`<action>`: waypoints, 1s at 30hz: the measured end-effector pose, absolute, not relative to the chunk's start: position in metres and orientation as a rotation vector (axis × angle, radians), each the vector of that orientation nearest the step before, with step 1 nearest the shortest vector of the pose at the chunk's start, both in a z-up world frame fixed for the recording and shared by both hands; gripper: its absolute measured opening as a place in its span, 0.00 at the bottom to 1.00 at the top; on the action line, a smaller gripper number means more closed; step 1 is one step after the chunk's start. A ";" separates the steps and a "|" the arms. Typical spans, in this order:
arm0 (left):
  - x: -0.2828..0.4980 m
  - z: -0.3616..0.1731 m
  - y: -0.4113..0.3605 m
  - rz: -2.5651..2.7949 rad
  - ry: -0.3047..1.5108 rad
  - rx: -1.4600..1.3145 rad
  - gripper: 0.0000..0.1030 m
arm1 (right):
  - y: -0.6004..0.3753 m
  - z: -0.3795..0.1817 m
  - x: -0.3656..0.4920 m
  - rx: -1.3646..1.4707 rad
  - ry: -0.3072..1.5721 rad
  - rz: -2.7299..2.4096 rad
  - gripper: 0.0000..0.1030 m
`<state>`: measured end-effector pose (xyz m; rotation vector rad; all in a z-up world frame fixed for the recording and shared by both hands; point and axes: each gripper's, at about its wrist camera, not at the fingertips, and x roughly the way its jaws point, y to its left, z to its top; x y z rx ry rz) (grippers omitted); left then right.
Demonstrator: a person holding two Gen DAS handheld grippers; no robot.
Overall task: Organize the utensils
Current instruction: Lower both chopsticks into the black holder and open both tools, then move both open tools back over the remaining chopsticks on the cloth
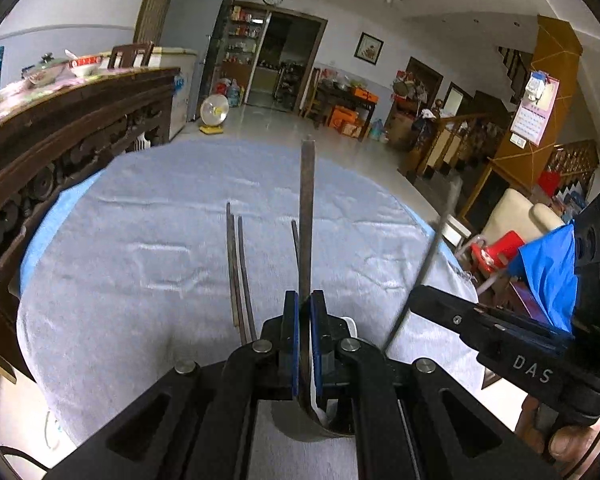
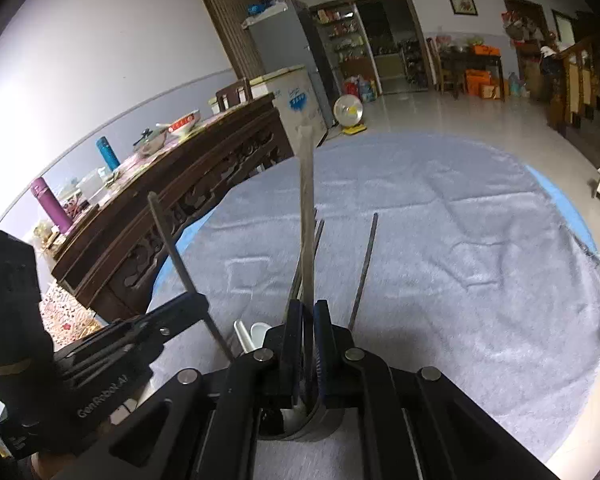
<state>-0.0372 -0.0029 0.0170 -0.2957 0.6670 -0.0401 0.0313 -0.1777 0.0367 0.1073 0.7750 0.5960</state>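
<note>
Grey cloth (image 1: pixel 160 248); both tools (image 1: pixel 304 300) (image 2: pixel 308 308) angled dwn, clamped.

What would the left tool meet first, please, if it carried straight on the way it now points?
Probably the grey cloth, just beyond the loose chopsticks; the utensil held in the left tool would touch first. Depth is uncertain.

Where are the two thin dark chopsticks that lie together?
In the left wrist view, the two thin dark chopsticks lie side by side on the grey towel, just left of the left gripper.
</note>
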 end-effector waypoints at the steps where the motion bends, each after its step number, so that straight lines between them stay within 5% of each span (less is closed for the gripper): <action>1: -0.037 0.016 -0.002 -0.038 0.670 -0.296 0.06 | -0.178 0.036 0.031 0.108 0.781 0.602 0.08; 5: -0.039 0.016 0.000 -0.039 0.672 -0.309 0.07 | -0.179 0.033 0.031 0.123 0.799 0.618 0.08; 7: -0.041 0.020 0.002 -0.037 0.667 -0.315 0.18 | -0.182 0.035 0.032 0.139 0.800 0.618 0.10; 9: -0.043 0.025 0.006 -0.032 0.654 -0.332 0.43 | -0.187 0.039 0.033 0.168 0.790 0.617 0.25; 10: -0.046 0.028 0.009 -0.029 0.637 -0.342 0.54 | -0.191 0.041 0.033 0.184 0.781 0.616 0.41; 11: -0.048 0.031 0.010 -0.022 0.622 -0.347 0.55 | -0.194 0.043 0.033 0.195 0.770 0.612 0.61; 13: -0.051 0.037 0.014 -0.011 0.603 -0.356 0.55 | -0.201 0.050 0.032 0.213 0.732 0.601 0.72; 18: -0.058 0.050 0.033 0.034 0.549 -0.408 0.57 | -0.225 0.054 0.040 0.298 0.718 0.558 0.72; 22: -0.062 0.052 0.061 0.147 0.508 -0.475 0.74 | -0.261 0.045 0.049 0.419 0.717 0.450 0.76; 30: -0.013 -0.022 0.116 0.361 0.831 -0.539 0.76 | -0.298 -0.021 0.081 0.526 0.912 0.282 0.80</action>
